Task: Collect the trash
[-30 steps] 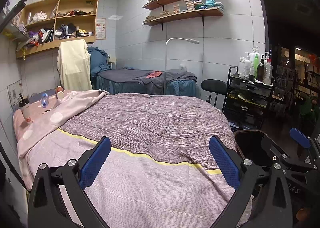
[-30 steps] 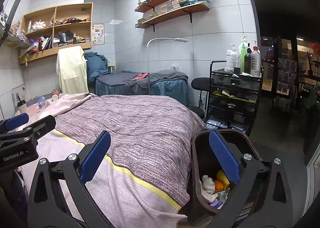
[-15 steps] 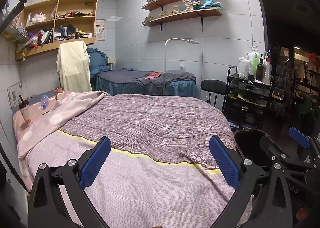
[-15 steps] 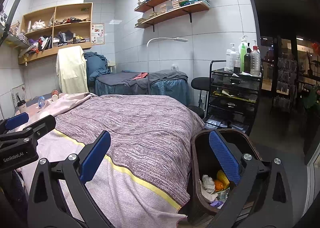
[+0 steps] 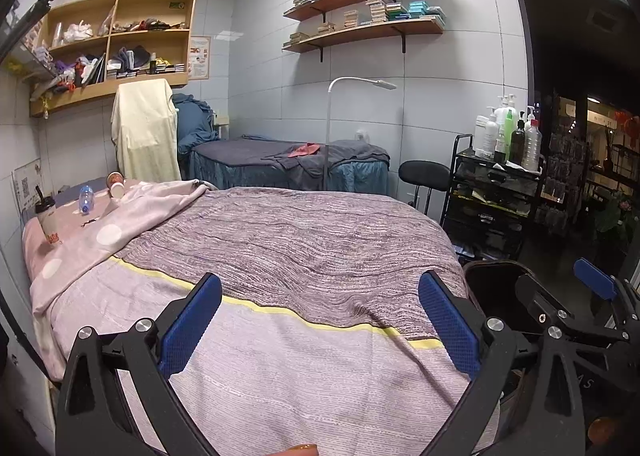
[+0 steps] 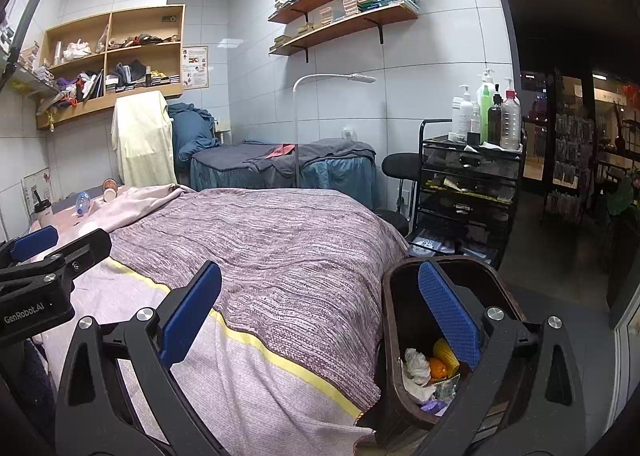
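my left claw (image 5: 320,324) hangs over the near end of a bed (image 5: 280,248), its blue pads spread wide with nothing between them. my right claw (image 6: 320,320) is just as released, held above the near right corner of the same bed, one pad over the mouth of a dark brown bin (image 6: 404,344) that stands on the floor against that corner. trash already lies in the bottom of the bin: white crumpled paper, something orange, something yellow.

the bed carries a mauve ribbed blanket with a yellow stripe, and a pink dotted cover folded back at the far left. the trash still out sits there at the far left end: one tall cup with a straw (image 5: 47,219), one clear plastic bottle (image 5: 85,199) on its side, and two small paper cups (image 5: 116,184) tipped over together.

around it, a white tiled room: a second bed (image 5: 288,163) in grey and blue against the far wall, one white floor lamp (image 5: 360,83), two wooden shelves (image 5: 360,11) of stacked boxes, one cubby shelf (image 5: 120,43), one black stool (image 5: 424,175), and one black cart (image 5: 496,195) with bottles on top at the right.
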{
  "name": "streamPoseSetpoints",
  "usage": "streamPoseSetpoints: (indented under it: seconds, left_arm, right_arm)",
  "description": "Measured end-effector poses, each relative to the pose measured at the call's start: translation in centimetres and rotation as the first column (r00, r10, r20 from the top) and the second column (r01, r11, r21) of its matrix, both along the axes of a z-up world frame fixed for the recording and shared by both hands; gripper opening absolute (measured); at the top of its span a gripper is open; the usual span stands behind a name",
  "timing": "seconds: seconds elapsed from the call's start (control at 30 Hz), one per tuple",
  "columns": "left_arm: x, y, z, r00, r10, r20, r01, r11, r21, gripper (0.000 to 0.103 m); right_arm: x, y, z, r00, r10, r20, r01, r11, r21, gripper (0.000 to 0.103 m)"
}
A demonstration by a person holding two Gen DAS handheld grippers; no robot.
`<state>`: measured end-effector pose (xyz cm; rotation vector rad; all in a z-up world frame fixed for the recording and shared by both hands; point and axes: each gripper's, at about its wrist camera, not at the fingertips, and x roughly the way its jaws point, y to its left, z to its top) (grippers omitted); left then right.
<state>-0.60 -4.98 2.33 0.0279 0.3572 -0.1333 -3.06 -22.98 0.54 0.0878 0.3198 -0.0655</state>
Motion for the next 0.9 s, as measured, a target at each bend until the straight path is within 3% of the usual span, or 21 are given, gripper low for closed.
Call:
streamPoseSetpoints:
  seconds: [0.9]
  left_arm:
    - [0.28,0.12,-0.36,1.0,-0.016,-0.014,0.016,1.0,0.0,0.097]
  right_arm:
    - [0.02,0.43,-0.47,1.0,-0.006,-0.007,0.006,1.0,0.005,0.097]
